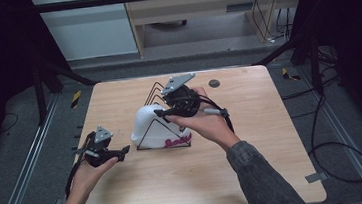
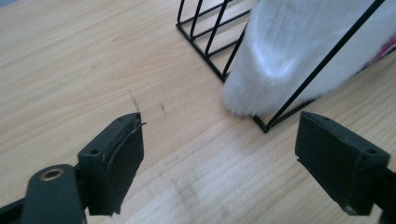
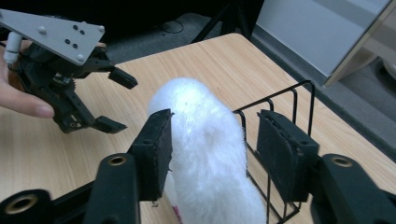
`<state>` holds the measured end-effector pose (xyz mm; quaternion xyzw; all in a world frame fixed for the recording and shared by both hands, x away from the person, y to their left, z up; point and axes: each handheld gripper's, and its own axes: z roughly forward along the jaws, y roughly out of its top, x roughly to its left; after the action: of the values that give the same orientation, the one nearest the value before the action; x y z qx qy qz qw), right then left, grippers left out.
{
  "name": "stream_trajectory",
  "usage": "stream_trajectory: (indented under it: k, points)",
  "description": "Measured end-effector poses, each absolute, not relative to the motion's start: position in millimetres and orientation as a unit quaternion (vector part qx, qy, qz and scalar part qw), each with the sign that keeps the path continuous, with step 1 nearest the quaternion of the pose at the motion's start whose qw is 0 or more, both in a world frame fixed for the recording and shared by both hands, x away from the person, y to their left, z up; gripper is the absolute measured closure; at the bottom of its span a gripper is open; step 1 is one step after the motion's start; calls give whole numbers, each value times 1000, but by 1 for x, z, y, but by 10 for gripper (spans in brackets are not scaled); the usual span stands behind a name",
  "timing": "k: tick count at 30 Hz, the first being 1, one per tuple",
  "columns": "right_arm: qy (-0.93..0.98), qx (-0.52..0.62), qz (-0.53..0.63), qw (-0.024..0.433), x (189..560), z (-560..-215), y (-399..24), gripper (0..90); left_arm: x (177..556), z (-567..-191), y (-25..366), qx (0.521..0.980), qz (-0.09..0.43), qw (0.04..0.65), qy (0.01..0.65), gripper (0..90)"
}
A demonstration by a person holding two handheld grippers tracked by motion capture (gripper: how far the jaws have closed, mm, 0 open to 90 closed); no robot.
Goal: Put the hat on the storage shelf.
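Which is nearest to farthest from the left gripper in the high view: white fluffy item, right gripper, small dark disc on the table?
From the left gripper:
1. White fluffy item, just to its right, in the black wire rack.
2. Right gripper, above the item's top.
3. Small dark disc, near the table's far edge.

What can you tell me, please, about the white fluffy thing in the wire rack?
The slipper looks like white plush, soft and furry, with a rounded top and a pink-red printed band low on its near side. It stands on edge in a slot of the black wire rack, leaning against the slanted wires, one end bulging out past the frame toward the left tongs. The rack stands mid-table. The right tongs straddle its top with jaws open; whether a pad touches the fur is unclear.
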<state>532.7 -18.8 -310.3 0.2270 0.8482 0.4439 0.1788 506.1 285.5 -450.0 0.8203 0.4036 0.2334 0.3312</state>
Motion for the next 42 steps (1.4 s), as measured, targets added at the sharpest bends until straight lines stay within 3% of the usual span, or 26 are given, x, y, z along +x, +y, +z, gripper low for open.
stream_trajectory:
  k: [11,23,42]
  points:
    - [845,242,437,191,524,-309,-24,274,502,-468,307,811,197,358,419,57]
    - [829,274,435,220,513,-303,-40,110,499,-488,312,794,206,365,441,53]
    - [813,299,435,245,495,-306,-82,57,502,-506,309,805,206,330,447,52]
